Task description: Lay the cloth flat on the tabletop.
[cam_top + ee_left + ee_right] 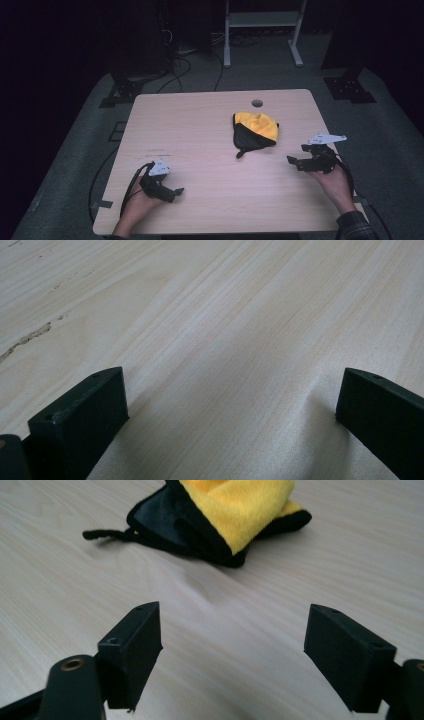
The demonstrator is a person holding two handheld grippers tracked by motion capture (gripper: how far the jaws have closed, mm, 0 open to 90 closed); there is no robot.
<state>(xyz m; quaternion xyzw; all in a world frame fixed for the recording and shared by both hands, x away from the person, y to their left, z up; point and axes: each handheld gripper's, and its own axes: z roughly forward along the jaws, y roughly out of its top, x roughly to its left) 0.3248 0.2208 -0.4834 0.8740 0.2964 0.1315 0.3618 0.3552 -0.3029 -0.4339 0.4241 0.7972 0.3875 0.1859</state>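
Right gripper (232,630) gapes near unlabelled yellow-and-black cloth (220,515) on table (200,130)

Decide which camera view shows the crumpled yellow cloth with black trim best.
The right gripper view: the crumpled yellow cloth with black trim is close, its edging and loop sharp. The high view shows it whole but small. The left gripper view faces bare wooden table.

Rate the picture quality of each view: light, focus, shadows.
High view: the wooden table is evenly lit, the room behind falls into near black, and the image is soft overall. Left gripper view: sharp wood grain, with the left hand-held gripper casting soft shadows. Right gripper view: the yellow and black cloth is fairly sharp, while the near parts of the right hand-held gripper are slightly blurred.
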